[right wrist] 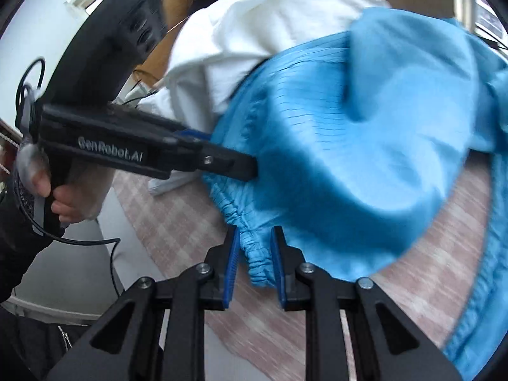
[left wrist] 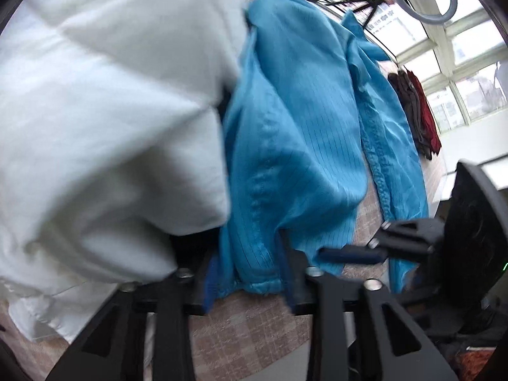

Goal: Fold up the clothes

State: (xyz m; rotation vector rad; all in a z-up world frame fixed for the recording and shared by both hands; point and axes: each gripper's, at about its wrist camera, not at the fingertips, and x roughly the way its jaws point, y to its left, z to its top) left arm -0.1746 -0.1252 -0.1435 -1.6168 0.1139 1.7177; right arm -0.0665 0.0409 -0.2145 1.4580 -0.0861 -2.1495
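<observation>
A blue pinstriped garment (left wrist: 301, 111) hangs in front of me, bunched, above a pink checked surface (left wrist: 247, 327). My left gripper (left wrist: 247, 266) is shut on its lower hem, and cloth fills the gap between the blue pads. In the right wrist view the left gripper (right wrist: 250, 166) pokes into the blue garment (right wrist: 365, 143) from the left. My right gripper (right wrist: 256, 231) is shut on the gathered elastic hem (right wrist: 258, 263). In the left wrist view the right gripper (left wrist: 324, 254) grips the cloth's right side. A white garment (left wrist: 95, 111) lies bunched behind and left of the blue one.
A hand (right wrist: 63, 197) holds the left gripper's handle, with a black cable (right wrist: 79, 241) trailing below. Dark red and brown clothes (left wrist: 419, 117) hang on a line by the windows (left wrist: 470, 63). A grey ring (left wrist: 444, 12) hangs at the top right.
</observation>
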